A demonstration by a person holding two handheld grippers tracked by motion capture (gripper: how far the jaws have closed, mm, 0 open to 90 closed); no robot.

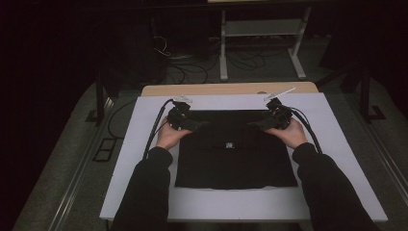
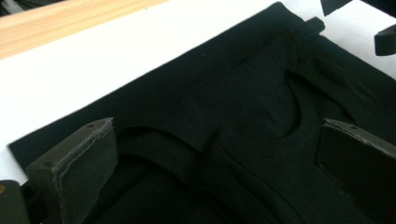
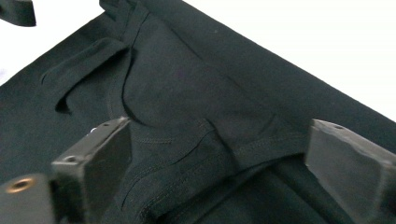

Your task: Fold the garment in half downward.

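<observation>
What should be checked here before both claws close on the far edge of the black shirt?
1. Left claw open, cloth between its jaws: ok.
2. Right claw open, a fold of cloth between its jaws: ok.
3. Black shirt flat on the white board: ok.
4. Both claws at the shirt's far edge, level with each other: ok.
5. Jaw tips under the top layer: cannot tell.
6. Cables clear of the shirt: ok.

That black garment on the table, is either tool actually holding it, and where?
Nothing is held yet. Both the left gripper and right gripper have open jaws straddling folds of the black garment near its far edge.
</observation>
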